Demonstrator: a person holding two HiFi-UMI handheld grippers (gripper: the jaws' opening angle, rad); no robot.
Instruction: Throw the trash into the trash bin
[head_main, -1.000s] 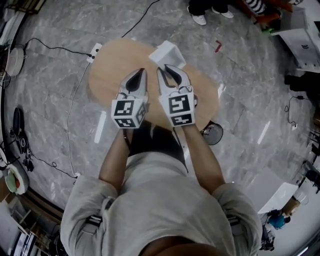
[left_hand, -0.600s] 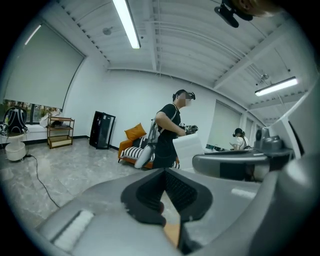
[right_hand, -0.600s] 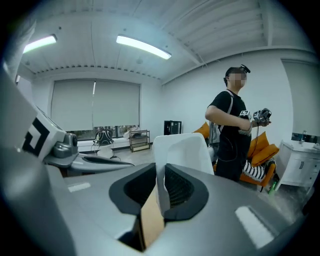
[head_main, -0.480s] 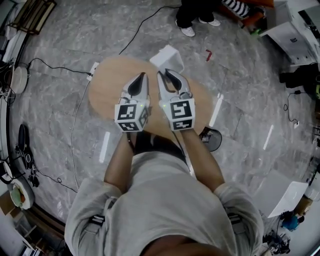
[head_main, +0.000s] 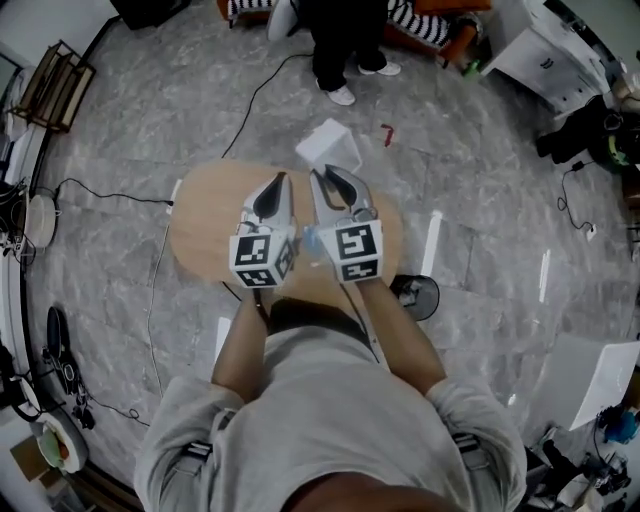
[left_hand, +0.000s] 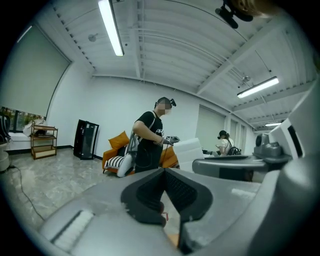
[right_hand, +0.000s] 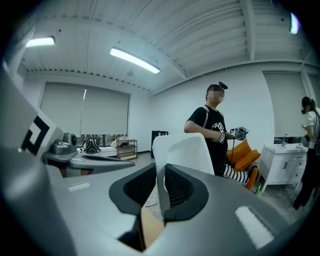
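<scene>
Oval wooden bench (head_main: 200, 230) stands on grey marble floor (head_main: 480, 180). Black cable (head_main: 258, 92) and small red item (head_main: 388, 133) lie on floor.
</scene>
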